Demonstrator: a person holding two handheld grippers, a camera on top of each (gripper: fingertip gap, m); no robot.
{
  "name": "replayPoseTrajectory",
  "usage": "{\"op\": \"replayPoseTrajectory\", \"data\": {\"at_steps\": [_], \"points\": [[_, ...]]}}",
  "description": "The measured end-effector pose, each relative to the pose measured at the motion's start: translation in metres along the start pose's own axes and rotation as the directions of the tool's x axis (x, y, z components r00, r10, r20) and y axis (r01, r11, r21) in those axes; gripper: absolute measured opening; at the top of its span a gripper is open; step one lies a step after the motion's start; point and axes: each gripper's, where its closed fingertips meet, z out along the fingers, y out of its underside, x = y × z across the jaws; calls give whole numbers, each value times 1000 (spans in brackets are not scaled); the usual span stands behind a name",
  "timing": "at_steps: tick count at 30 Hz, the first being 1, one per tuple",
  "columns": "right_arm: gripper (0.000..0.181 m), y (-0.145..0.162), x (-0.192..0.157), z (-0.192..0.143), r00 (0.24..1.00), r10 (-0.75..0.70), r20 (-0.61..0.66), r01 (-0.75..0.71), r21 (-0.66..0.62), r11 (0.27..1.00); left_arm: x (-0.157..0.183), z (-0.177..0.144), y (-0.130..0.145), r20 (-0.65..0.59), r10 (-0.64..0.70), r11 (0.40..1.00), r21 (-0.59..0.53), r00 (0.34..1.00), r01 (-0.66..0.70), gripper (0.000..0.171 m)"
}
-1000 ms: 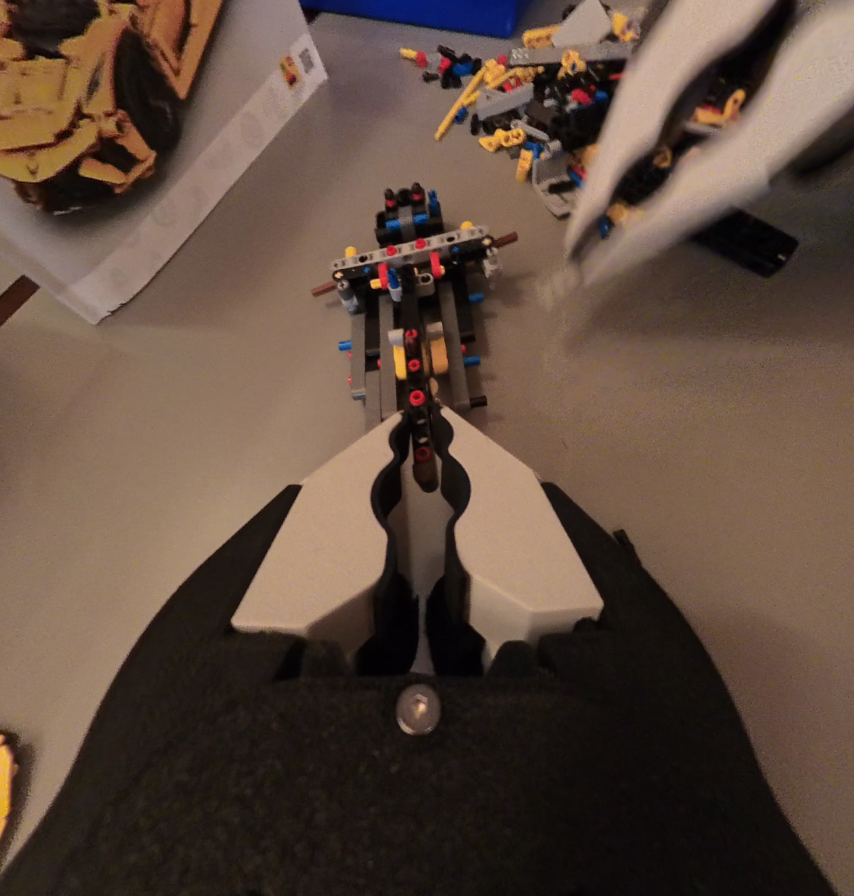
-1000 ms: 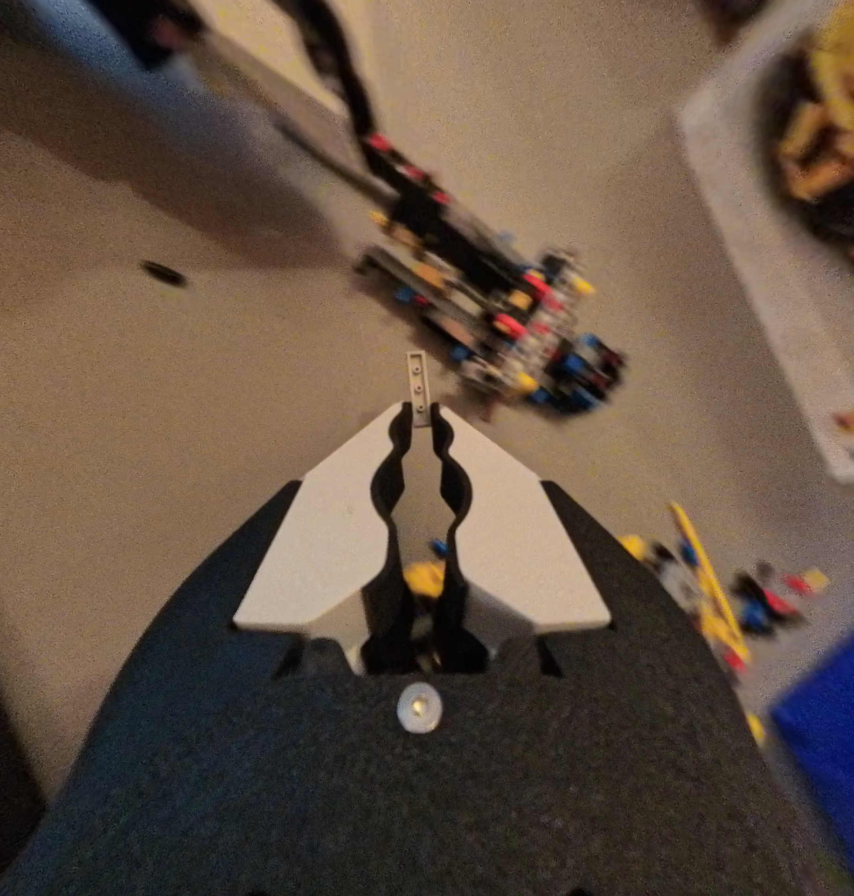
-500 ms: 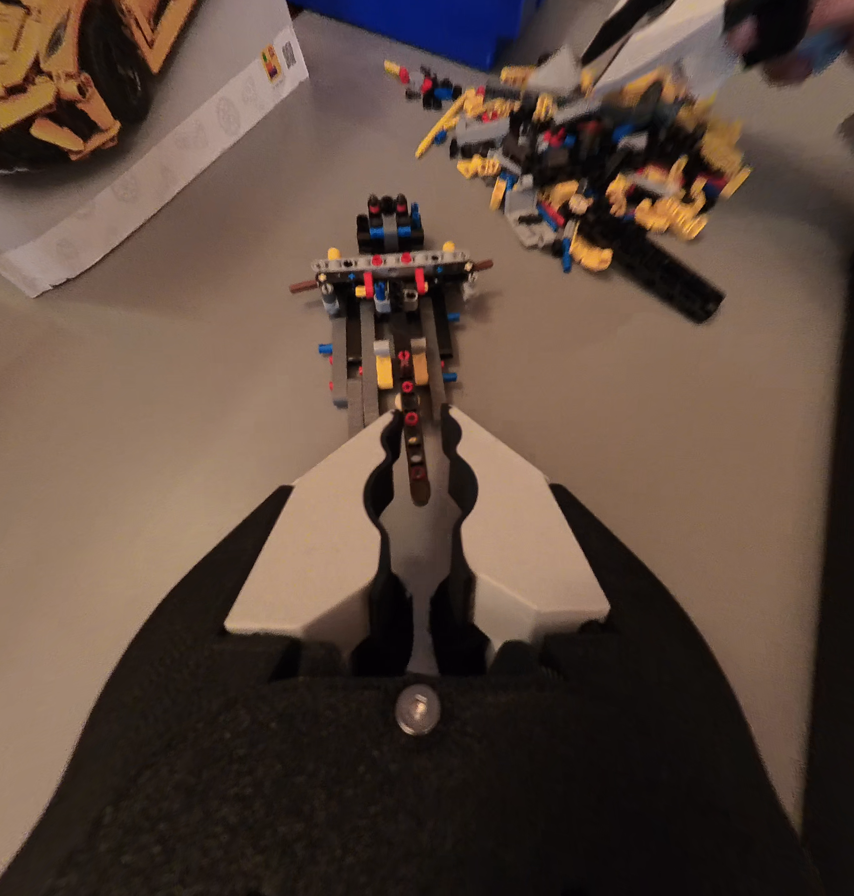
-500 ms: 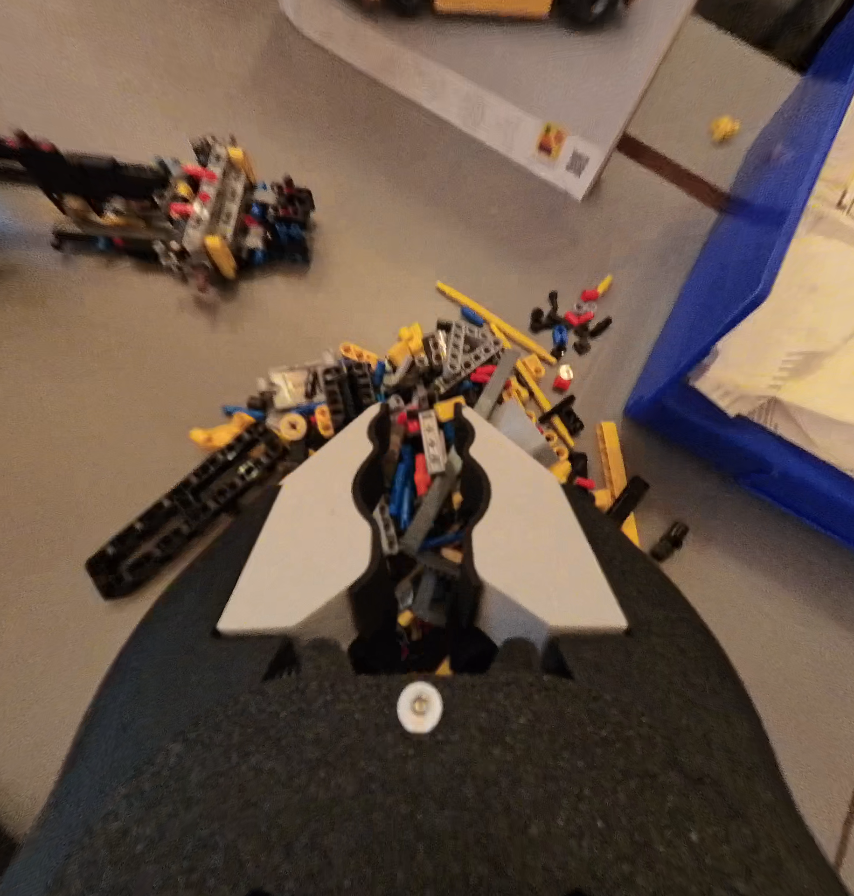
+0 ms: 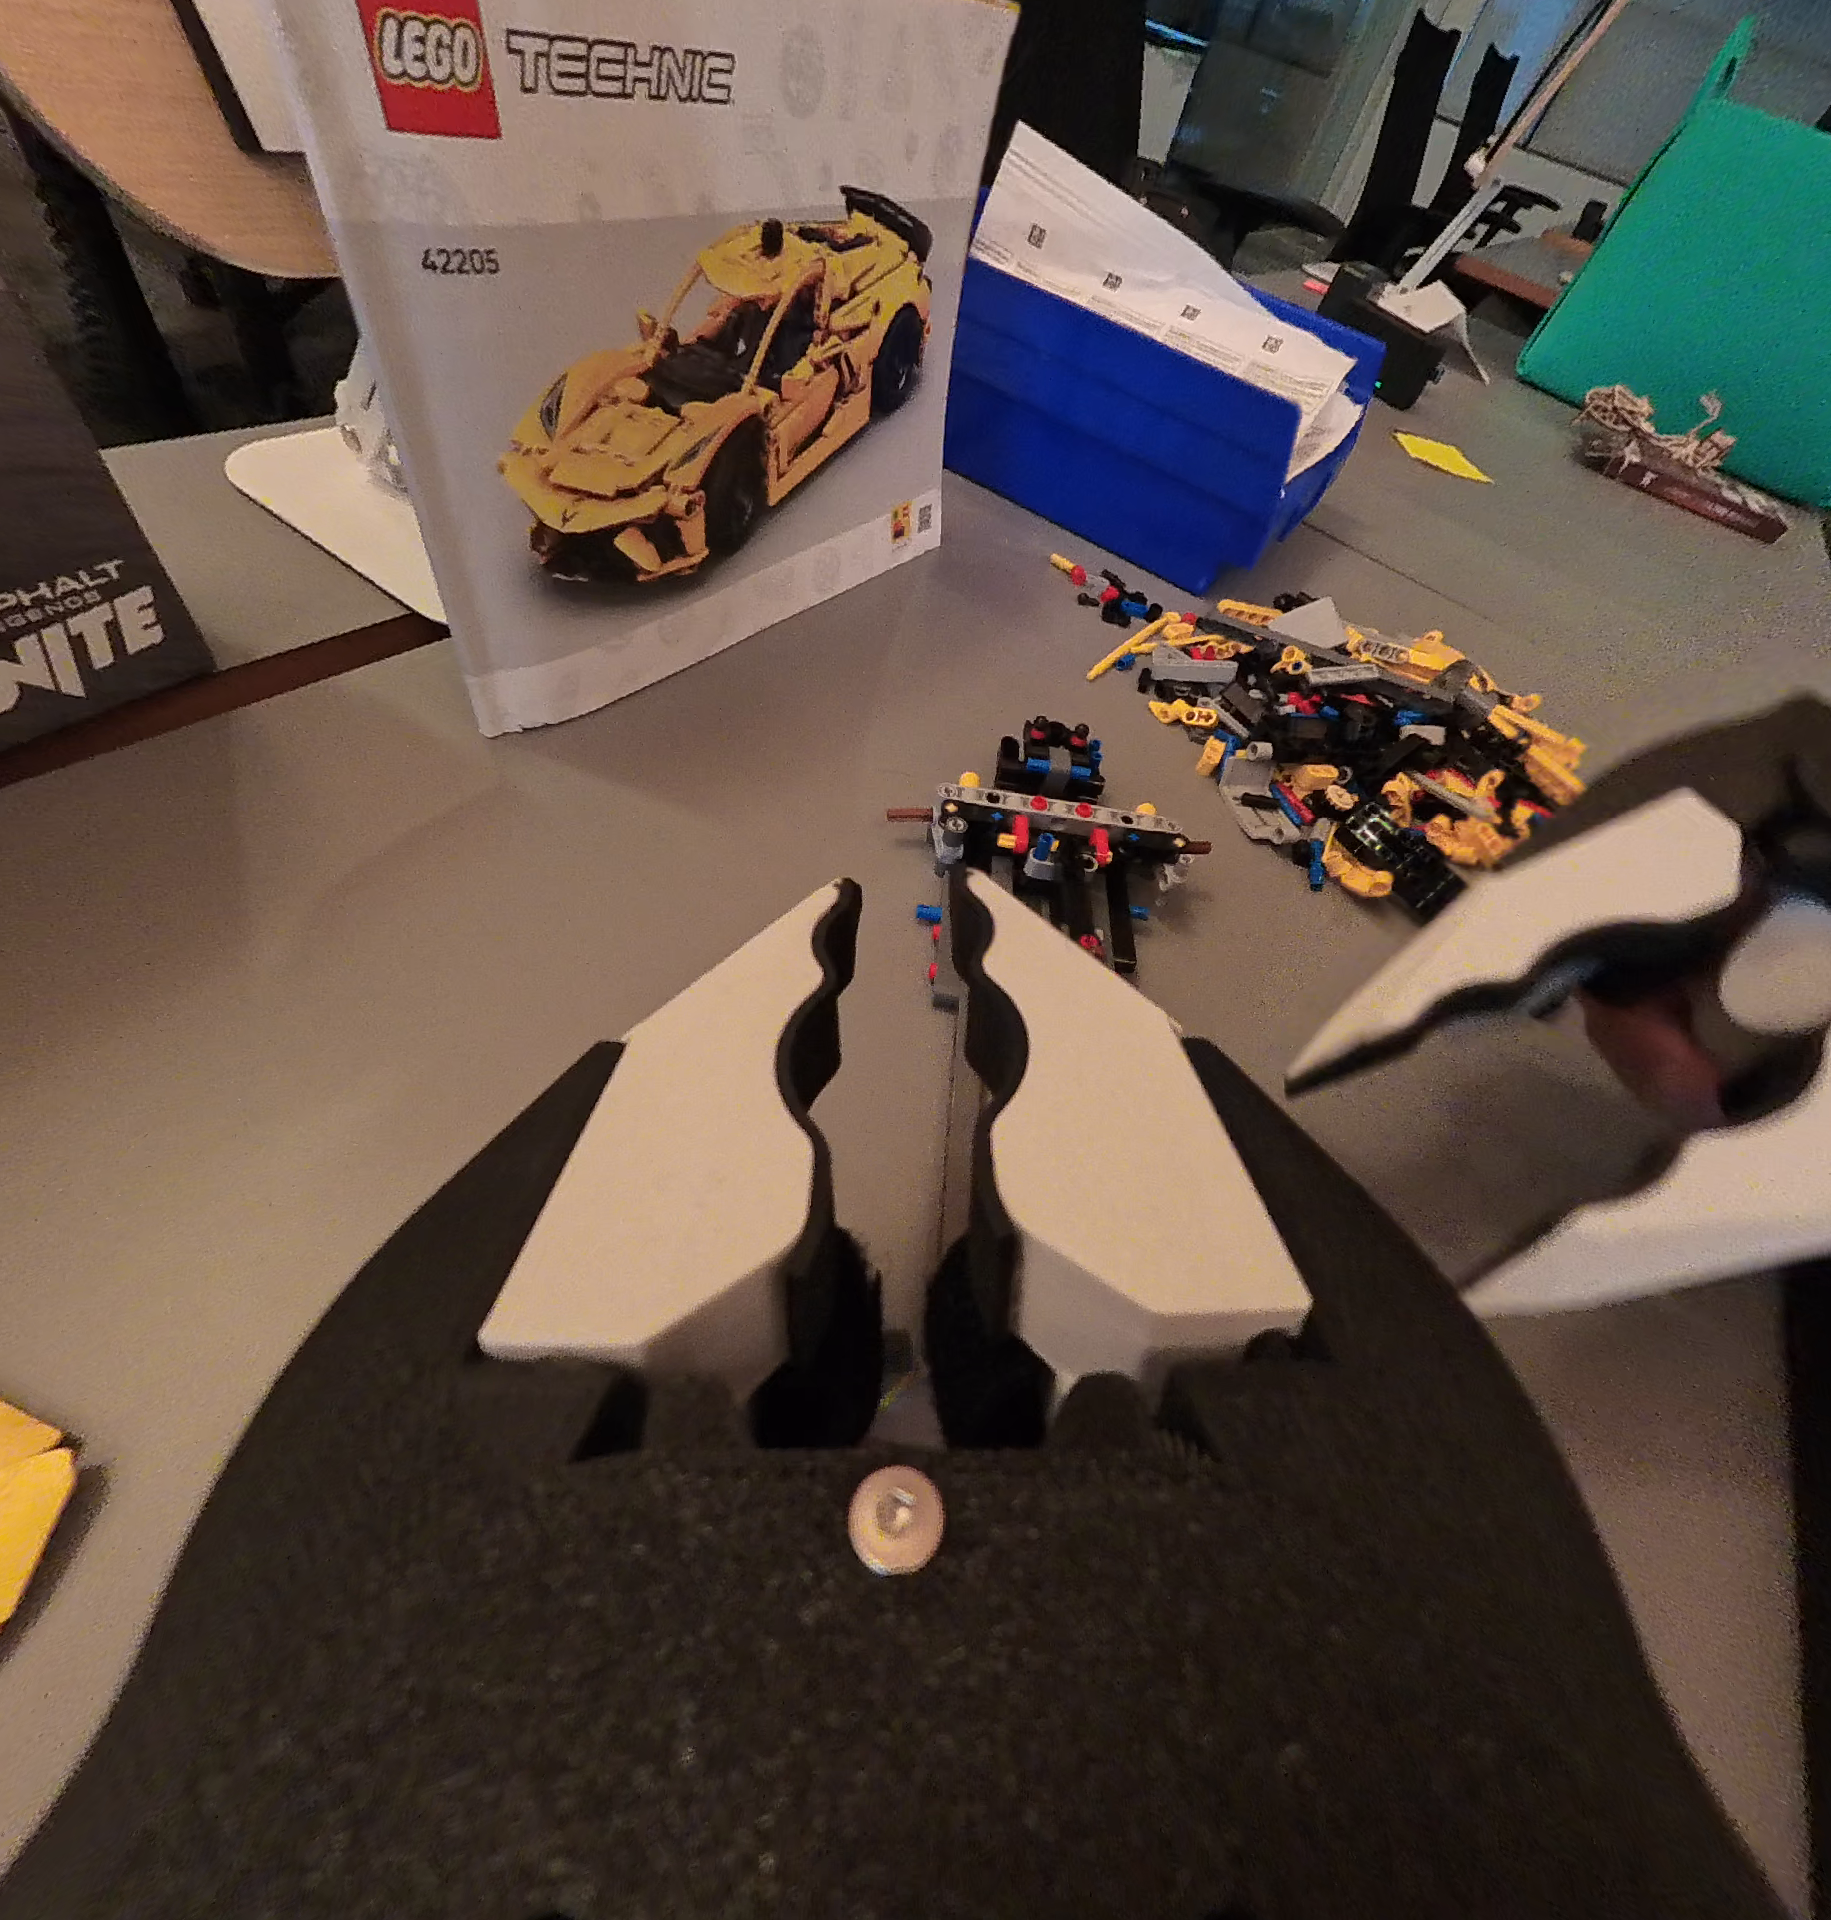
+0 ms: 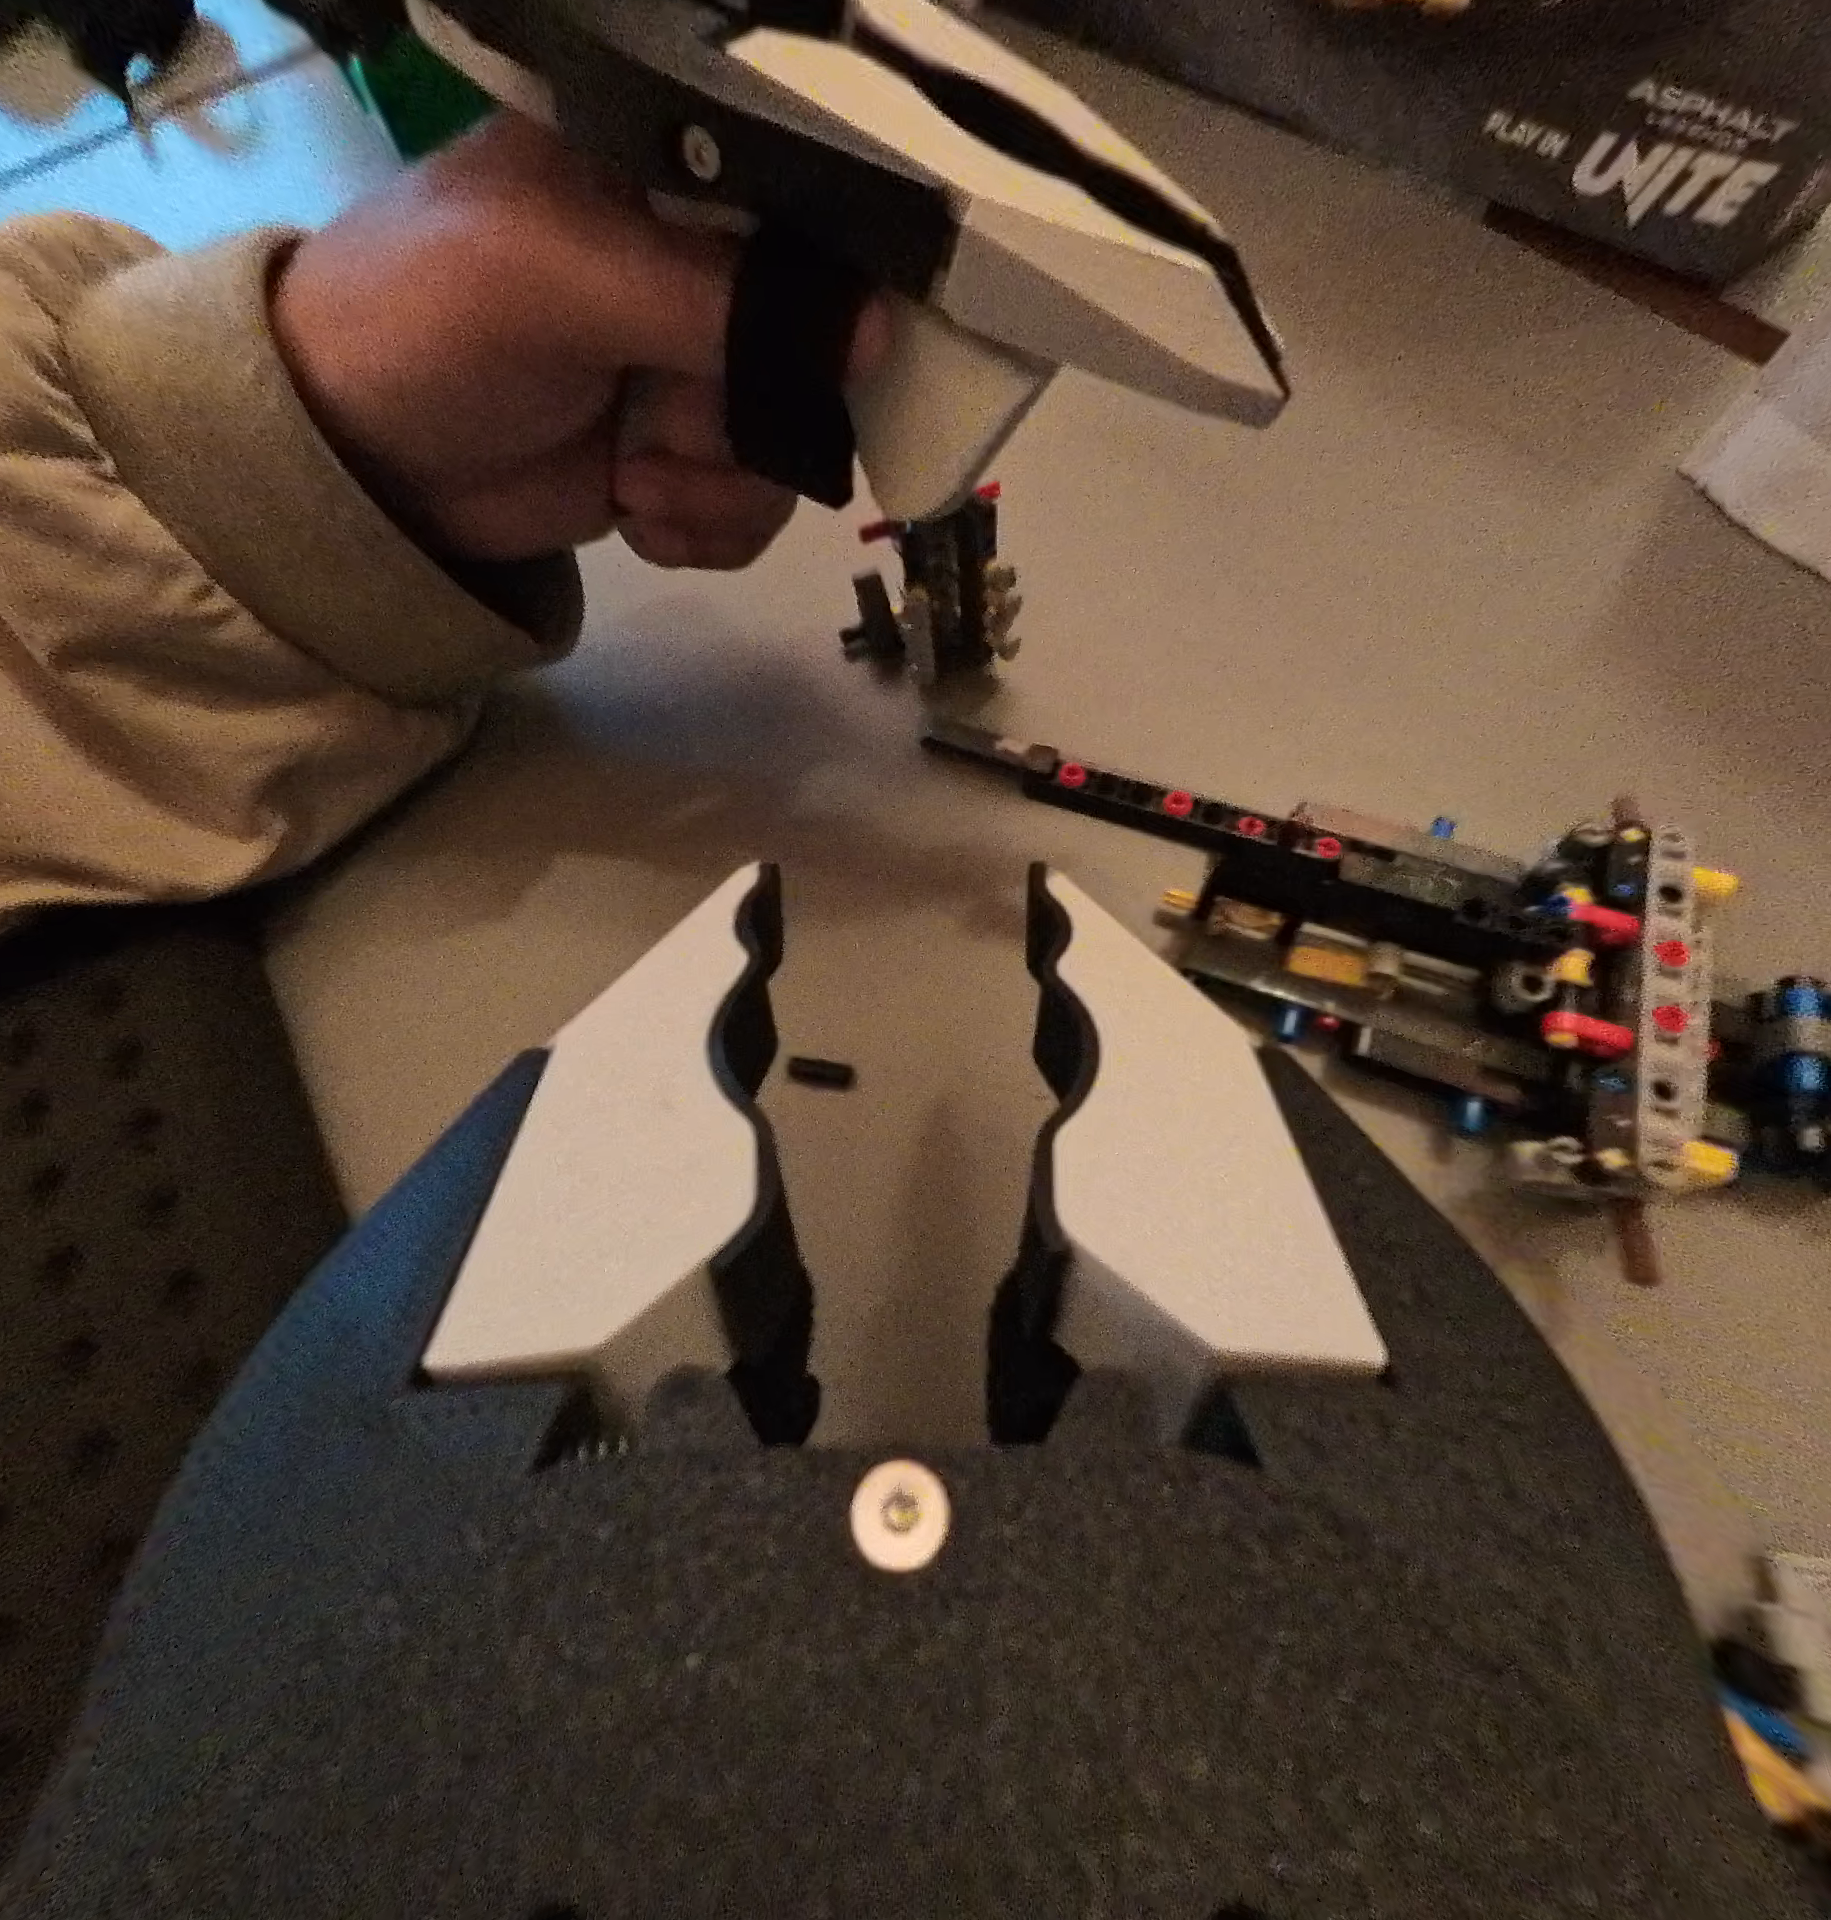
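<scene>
A part-built brick assembly of black and grey beams with red, blue and yellow pins lies on the grey table. My left gripper is a little open, empty, and raised just short of the assembly. In the right wrist view the assembly lies at the right, its long black beam pointing left. My right gripper is open and empty, low over the table. A small black pin lies between its fingers. The left gripper hangs above a small brick cluster; contact is unclear.
A pile of loose yellow, black and grey bricks lies right of the assembly. A standing booklet, a blue bin and a dark box line the back. A hand and beige sleeve fill the left. The right gripper enters from the right.
My left gripper has let go of the assembly's long beam, opened and tilted up. My right gripper, which held a small grey plate, passed over the pile and now hangs open and empty beside the assembly.
</scene>
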Motion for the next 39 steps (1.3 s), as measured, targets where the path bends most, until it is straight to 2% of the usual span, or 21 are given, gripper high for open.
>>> {"op": "replayPoseTrajectory", "data": {"at_steps": [3, 6, 11, 13, 15, 17, 22, 24, 28, 32, 34, 39], "points": [[53, 4, -15, 8, 993, 114, -33, -113, 35, 993, -2, 0, -1, -1, -12, 1000, 6, 1000, 12, 17], [54, 15, -7, 13, 990, 43, -133, -43, 5, 999, 0, 1, -1, -6, -6, 1000, 6, 1000, 6, 17], [49, 28, -20, 25, 995, 37, -92, -38, -13, 999, 8, 3, -1, -14, 29, 1000, -6, 999, -29, 17], [46, 29, -15, 24, 992, 18, -128, -21, -22, 1000, 10, 5, 2, -13, 47, 999, -15, 999, -47, 17], [41, 33, -17, 26, 994, 19, -110, -24, -41, 999, 12, 7, 5, -17, 59, 998, -30, 998, -59, 17], [34, 40, -15, 22, 989, 1, -149, -15, -92, 996, 13, 8, 8, -17, 69, 997, -43, 997, -70, 17], [37, 67, -17, 10, 971, -79, -224, 34, -199, 979, 10, 9, 12, -16, 64, 996, -58, 998, -65, 17], [37, 64, -15, 9, 974, -50, -223, 11, -171, 985, 10, 10, 11, -20, 59, 997, -56, 998, -61, 17], [36, 66, -20, 13, 988, 61, -139, -83, -156, 984, 12, 12, 13, -29, 63, 996, -58, 998, -65, 17], [28, 65, -21, 16, 985, -1, -171, -29, -174, 984, 16, 13, 14, -28, 81, 994, -65, 996, -83, 17], [16, 66, -19, 15, 977, -39, -211, -3, -194, 981, 16, 13, 14, -26, 88, 994, -64, 996, -89, 17], [14, 64, -17, 15, 975, -30, -221, -12, -186, 982, 19, 11, 12, -26, 98, 993, -59, 995, -99, 17]]}}
